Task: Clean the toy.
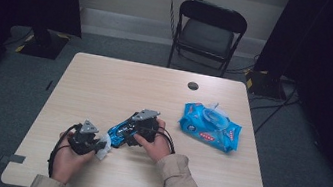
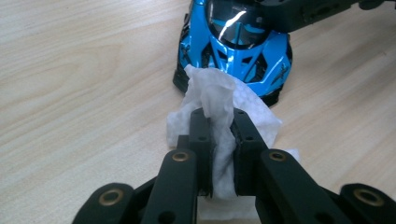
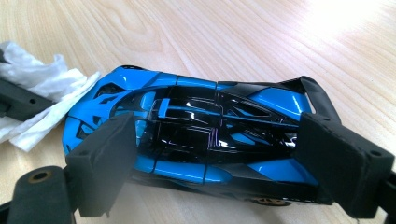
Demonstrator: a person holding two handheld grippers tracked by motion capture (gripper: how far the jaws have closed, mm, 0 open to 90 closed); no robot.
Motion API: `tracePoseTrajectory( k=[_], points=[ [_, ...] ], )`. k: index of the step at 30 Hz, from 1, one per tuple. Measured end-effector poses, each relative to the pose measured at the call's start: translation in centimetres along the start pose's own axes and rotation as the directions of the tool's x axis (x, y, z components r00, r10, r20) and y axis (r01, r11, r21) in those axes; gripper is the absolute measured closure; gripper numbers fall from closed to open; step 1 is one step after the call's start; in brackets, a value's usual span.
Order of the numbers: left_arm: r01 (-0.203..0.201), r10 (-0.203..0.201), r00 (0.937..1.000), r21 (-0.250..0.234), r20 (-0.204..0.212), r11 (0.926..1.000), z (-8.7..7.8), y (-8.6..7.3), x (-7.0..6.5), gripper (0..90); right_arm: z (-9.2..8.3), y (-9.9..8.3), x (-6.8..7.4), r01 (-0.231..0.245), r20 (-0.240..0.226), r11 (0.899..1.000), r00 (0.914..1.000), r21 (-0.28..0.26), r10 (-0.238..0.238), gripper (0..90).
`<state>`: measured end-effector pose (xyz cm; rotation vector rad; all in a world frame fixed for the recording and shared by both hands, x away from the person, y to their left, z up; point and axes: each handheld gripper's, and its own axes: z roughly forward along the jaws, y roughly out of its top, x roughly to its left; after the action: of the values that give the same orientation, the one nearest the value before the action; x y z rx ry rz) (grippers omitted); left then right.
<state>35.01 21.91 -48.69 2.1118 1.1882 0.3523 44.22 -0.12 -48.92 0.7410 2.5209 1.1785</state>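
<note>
Glossy blue toy car between right jaws, left jaws pinching crumpled white wipe

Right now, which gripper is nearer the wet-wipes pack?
Right. The right gripper, holding the blue toy car, sits just left of the wet-wipes pack. The left gripper, pinching a white wipe, is farther left, beyond the car.

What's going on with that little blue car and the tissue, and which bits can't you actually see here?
- Toy car sides: right gripper view, covered by the right tongs.
- Car's rear: left gripper view, cut off by the top edge.
- Wipe middle: left gripper view, pinched inside the left tongs.
- Wipes pack print: high view, too small.
</note>
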Motion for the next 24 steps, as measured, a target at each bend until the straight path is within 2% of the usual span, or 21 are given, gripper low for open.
tracePoseTrajectory(
  k=[9, 13, 15, 21, 24],
  points=[
    [-0.011, 0.011, 0.9996, 0.015, 0.025, 0.9998, 0.1, 0.1, -1.2, 81.7, 0.0, 0.0, -0.1, 0.002, -0.001, 1.0, 1.0, 0.003, -0.002, 12.4],
    [0.006, -0.008, 0.9964, 0.021, 0.084, 0.9998, 0.4, 0.3, -2.0, 82.0, 0.0, 0.1, 0.0, 0.003, 0.0, 1.0, 1.0, 0.004, -0.003, 12.4],
    [-0.02, 0.018, 0.9966, 0.026, 0.08, 0.9995, 0.6, 0.6, -2.5, 81.9, 0.0, 0.0, 0.0, 0.003, 0.0, 1.0, 1.0, 0.002, -0.003, 12.4],
    [-0.041, 0.039, 0.9948, 0.025, 0.094, 0.9988, 1.0, 0.9, -3.3, 81.9, 0.0, 0.0, 0.0, 0.001, 0.0, 1.0, 1.0, 0.002, -0.001, 12.4],
    [-0.055, 0.051, 0.9917, 0.026, 0.118, 0.9982, 1.3, 1.1, -3.7, 81.9, 0.0, 0.0, 0.0, 0.002, -0.001, 1.0, 1.0, 0.001, -0.002, 12.5]
  ],
)
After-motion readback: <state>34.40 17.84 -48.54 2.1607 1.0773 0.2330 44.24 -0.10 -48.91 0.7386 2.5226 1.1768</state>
